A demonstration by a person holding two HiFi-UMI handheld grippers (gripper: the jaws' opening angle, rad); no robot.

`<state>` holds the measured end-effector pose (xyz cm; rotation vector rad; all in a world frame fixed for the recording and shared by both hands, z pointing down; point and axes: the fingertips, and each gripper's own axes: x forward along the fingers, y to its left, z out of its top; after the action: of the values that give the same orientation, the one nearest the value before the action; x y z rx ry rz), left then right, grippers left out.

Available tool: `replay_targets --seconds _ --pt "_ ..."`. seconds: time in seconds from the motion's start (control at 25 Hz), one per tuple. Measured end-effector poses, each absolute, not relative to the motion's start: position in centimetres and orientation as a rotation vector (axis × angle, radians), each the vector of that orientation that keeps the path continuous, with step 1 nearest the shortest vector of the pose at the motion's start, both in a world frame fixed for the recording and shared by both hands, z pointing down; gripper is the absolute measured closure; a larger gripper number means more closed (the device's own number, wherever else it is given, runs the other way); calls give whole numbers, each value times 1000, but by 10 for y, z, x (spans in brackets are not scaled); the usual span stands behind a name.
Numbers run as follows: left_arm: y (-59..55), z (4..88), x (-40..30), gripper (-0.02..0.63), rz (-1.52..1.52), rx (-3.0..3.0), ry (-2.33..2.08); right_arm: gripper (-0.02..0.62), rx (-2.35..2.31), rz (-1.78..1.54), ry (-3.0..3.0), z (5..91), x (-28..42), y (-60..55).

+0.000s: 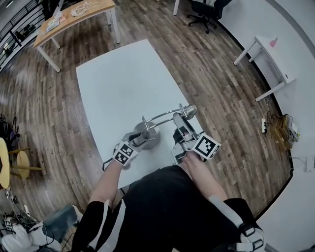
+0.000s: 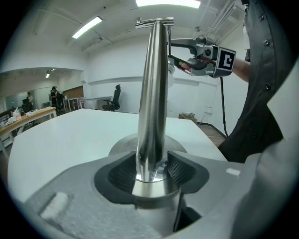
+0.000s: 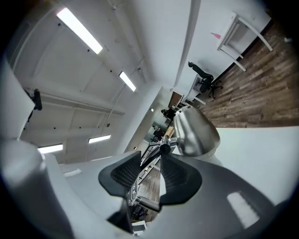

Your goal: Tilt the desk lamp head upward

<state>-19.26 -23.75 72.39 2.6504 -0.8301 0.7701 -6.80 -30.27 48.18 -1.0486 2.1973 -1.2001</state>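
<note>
A chrome desk lamp stands near the front edge of the white table [image 1: 123, 83]. Its round base [image 1: 153, 139] carries a stem [image 2: 152, 93], and a curved arm runs right to the lamp head [image 1: 189, 111]. My left gripper [image 1: 139, 139] is shut on the stem just above the base, pads pressing both sides [image 2: 150, 168]. My right gripper [image 1: 181, 129] is up at the lamp head [image 3: 196, 133]. Its jaws [image 3: 153, 158] stand a little apart, with background showing through the gap. A small dark knob on the head sits right at the tips.
A wooden desk [image 1: 74, 19] stands at the back left and an office chair [image 1: 204, 10] at the back. A white side table [image 1: 268, 54] is at the right wall, with wood floor all round. The person's body is against the table's near edge.
</note>
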Motion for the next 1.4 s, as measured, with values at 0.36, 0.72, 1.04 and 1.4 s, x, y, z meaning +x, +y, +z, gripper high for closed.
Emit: replay_targets --seconds 0.36,0.72,1.04,1.4 --pt "-240 724 -194 390 783 2645 -831 482 -1041 -1055 2365 456 -78 -302" --pt "-240 723 -193 391 785 2637 -838 497 -1049 -892 2516 435 -87 -298" --pt "-239 725 -194 391 776 2632 -849 500 -1056 -696 2680 417 -106 -290" --pt "-240 725 -193 391 774 2632 -837 506 -1029 -521 2778 402 -124 -285"
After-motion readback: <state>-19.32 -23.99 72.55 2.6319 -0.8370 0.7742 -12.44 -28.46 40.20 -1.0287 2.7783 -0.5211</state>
